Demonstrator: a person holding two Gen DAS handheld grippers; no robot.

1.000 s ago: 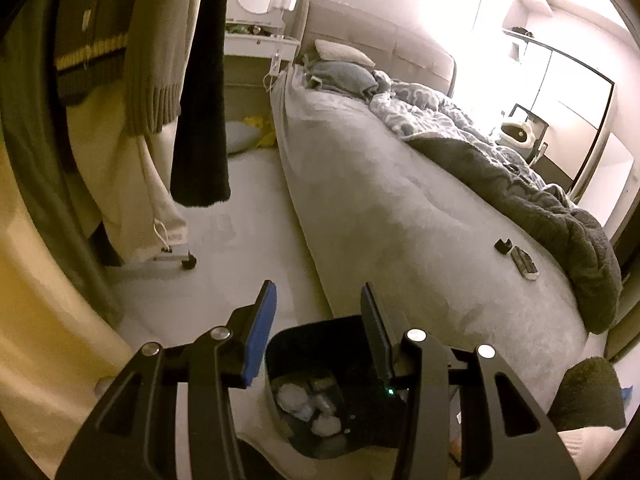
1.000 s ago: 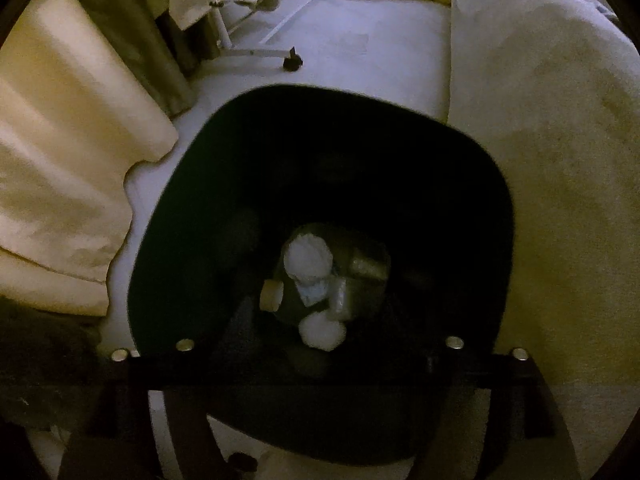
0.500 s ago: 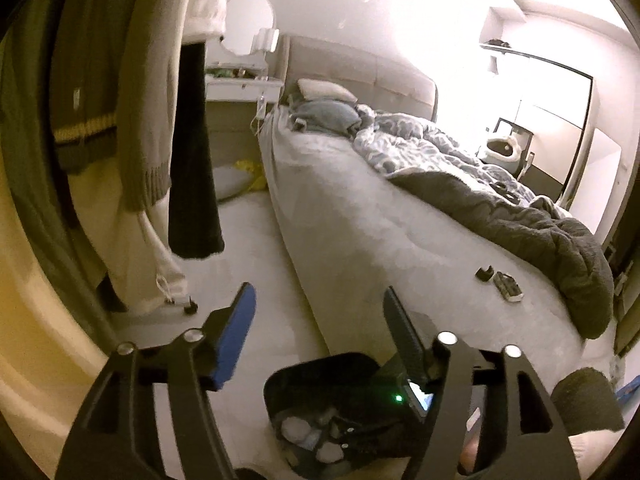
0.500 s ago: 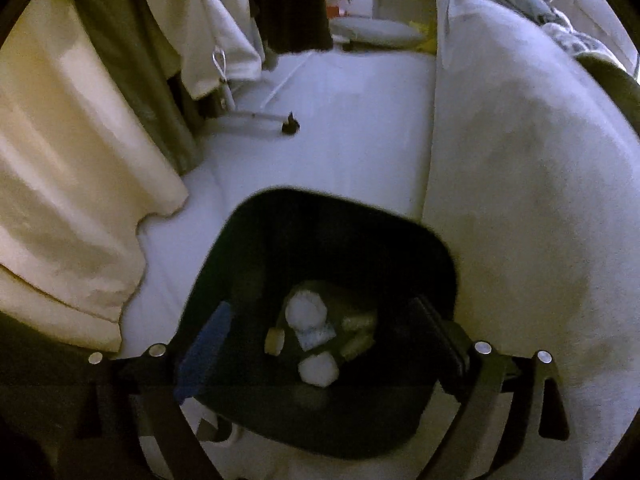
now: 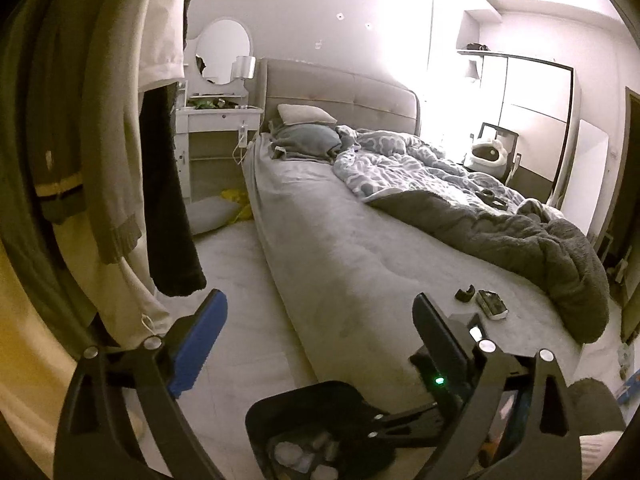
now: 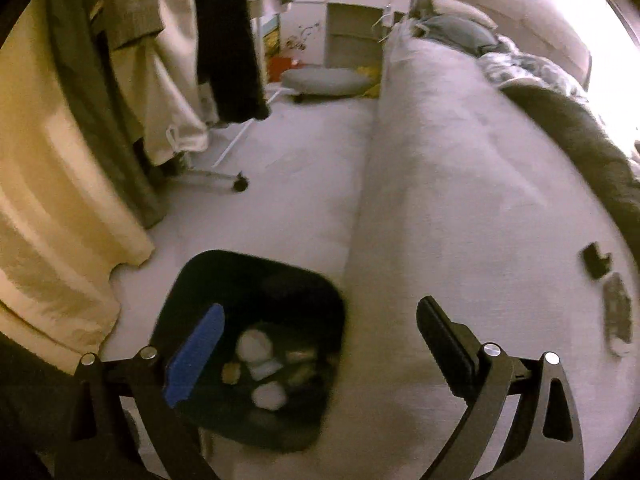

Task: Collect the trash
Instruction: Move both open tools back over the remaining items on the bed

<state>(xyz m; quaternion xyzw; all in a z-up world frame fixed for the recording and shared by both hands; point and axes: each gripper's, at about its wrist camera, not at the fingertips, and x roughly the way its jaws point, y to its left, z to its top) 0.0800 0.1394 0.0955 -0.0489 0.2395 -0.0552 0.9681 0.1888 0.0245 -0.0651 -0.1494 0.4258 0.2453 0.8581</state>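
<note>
1. Along the left edge of both views, clothes (image 5: 120, 128) are hanging from a rack, and a cream curtain (image 6: 44, 216) is draping down to the floor (image 6: 288, 184); no litter is showing on the bare floor there.
2. The left tool (image 5: 320, 320) is opening, its jaws spreading wide with nothing between them, so it is carrying no trash.
3. The black bin (image 6: 256, 280) is standing on the floor just beside the bed (image 6: 460, 200). White crumpled wads (image 6: 254, 346) and a few other scraps are lying at its bottom, so part of the collecting is looking done.
4. The right tool (image 6: 320, 334) is opening too, jaws wide and empty, hanging above the bin and the bed's edge.
5. Further right, on the grey sheet, two small dark items (image 5: 482, 299) are lying near the rumpled blanket (image 5: 540, 240). I cannot tell whether they are trash or belongings; one is looking like a remote.
6. Judging from this, the bin is already holding several pieces, both tools are free for another pick, and what is remaining is unclear beyond those two items and some yellow clutter (image 5: 236, 200) by the far dresser (image 5: 216, 136).
</note>
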